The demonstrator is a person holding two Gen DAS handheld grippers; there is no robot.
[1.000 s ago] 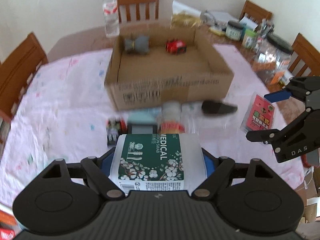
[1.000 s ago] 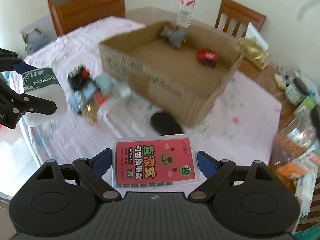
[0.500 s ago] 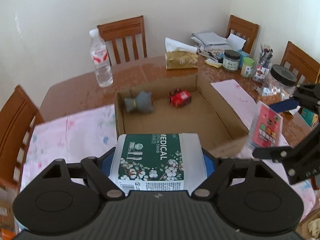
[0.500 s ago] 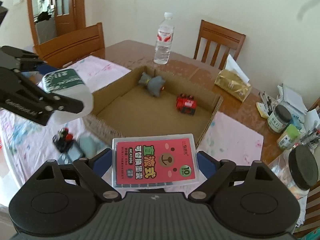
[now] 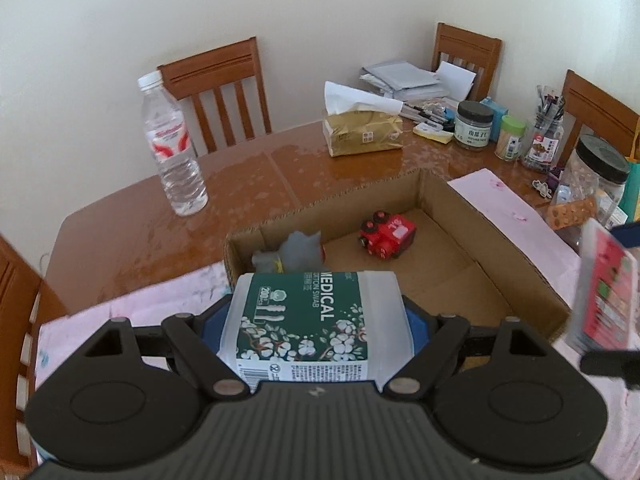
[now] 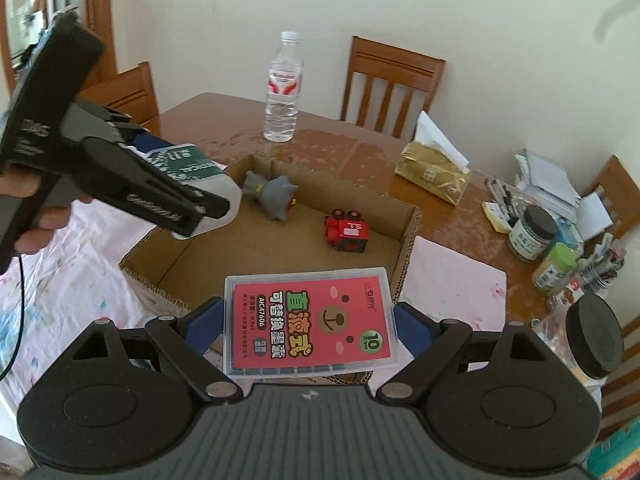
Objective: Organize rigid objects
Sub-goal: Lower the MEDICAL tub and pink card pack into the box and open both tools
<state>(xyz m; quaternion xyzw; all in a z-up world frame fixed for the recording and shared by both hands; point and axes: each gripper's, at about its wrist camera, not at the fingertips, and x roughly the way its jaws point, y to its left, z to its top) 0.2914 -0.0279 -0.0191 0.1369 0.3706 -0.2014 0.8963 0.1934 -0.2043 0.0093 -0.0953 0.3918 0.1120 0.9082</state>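
My left gripper is shut on a white cotton swab box with a green label, held above the near left corner of an open cardboard box. In the right wrist view the same swab box hangs over the cardboard box's left wall. My right gripper is shut on a flat clear case with a red bear label, just above the box's near edge. Inside the box lie a grey plush toy and a red toy vehicle.
A water bottle, a tissue pack, jars, pens and papers stand on the wooden table behind the box. A large black-lidded jar is at the right. Pink cloth covers the table around the box. Chairs surround it.
Both grippers have moved forward from the pile of items on the cloth to above the cardboard box, each still holding its item. The left gripper now sits over the box's left side.
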